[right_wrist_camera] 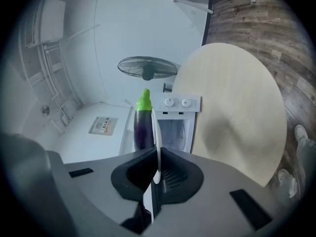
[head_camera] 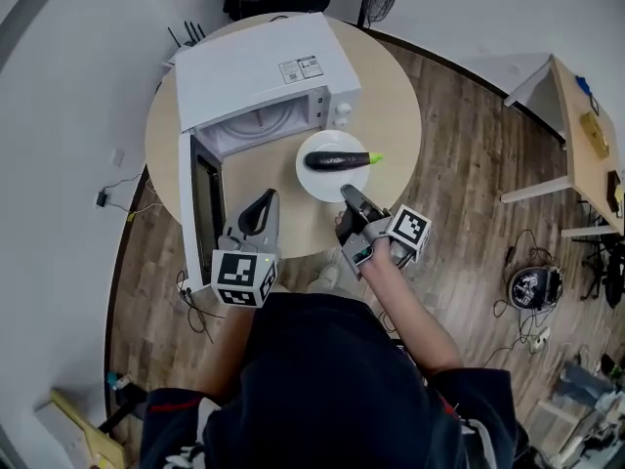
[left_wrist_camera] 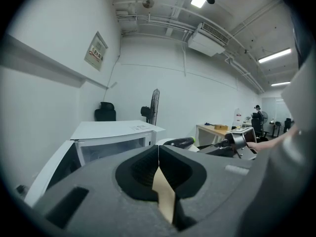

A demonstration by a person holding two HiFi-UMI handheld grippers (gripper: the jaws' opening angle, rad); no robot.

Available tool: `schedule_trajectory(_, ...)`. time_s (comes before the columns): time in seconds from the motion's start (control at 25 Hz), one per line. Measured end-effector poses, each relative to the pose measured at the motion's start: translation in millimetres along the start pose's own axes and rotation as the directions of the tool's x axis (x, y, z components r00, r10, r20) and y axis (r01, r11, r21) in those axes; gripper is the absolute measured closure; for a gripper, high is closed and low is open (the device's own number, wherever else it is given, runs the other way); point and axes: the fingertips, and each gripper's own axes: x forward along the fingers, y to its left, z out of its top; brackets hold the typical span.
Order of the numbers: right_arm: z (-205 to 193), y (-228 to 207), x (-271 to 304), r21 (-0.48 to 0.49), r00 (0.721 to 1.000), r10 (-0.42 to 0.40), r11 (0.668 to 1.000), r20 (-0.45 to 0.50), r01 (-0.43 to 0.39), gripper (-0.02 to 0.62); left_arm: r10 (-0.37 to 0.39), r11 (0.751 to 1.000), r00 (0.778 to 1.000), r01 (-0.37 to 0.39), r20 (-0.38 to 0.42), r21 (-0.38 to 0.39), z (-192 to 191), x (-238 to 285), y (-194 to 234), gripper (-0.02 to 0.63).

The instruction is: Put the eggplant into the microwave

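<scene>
Head view: One round table (head_camera: 391, 115) carries one white microwave (head_camera: 259, 66), its door (head_camera: 190, 213) swung fully open toward the person. One white plate (head_camera: 305, 179) sits just in front of the open cavity. One eggplant (head_camera: 337, 160) lies crosswise on the plate, green stem to the right, outside the microwave. Two claws are in view. The left claw (head_camera: 266, 195) is held low beside the open door, pointing toward the microwave, with its arm drawn in close to the body. The right claw (head_camera: 349, 195) reaches out on a bare forearm (head_camera: 415, 316) and meets the plate's near rim.

Left gripper view: The left claw's jaws are pressed together with nothing between them. The claw points roughly level. Ahead are the microwave with its door hanging open at the left, the eggplant beyond it, and the right claw at the right. One standing fan (left_wrist_camera: 154, 105) is by the far wall.

Right gripper view: The picture is turned on its side, so this claw is rolled. Its jaws pinch the thin white rim of the plate edge-on. The eggplant lies on the plate just past the jaw tips, stem away from the claw. Beyond it is the open cavity, with two knobs (right_wrist_camera: 169, 101) on the microwave's panel.
</scene>
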Motion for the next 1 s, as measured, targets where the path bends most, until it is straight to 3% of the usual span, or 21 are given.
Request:
schedule_trajectory(0.4, -30, 1, 54, -0.047, 0.990, -0.006, 0.999, -0.142, -0.001, 0.575, 0.130, 0.989, 0.991, -0.131, -0.023, -0.063, -14, -22, 31, 0.589)
schedule_trajectory(1.0, -60, -12, 138, -0.074, 0.983, -0.044, 0.997, -0.178, 0.031, 0.575, 0.142, 0.982, 0.989, -0.147, -0.048, -0.116, -23, -14, 100, 0.589)
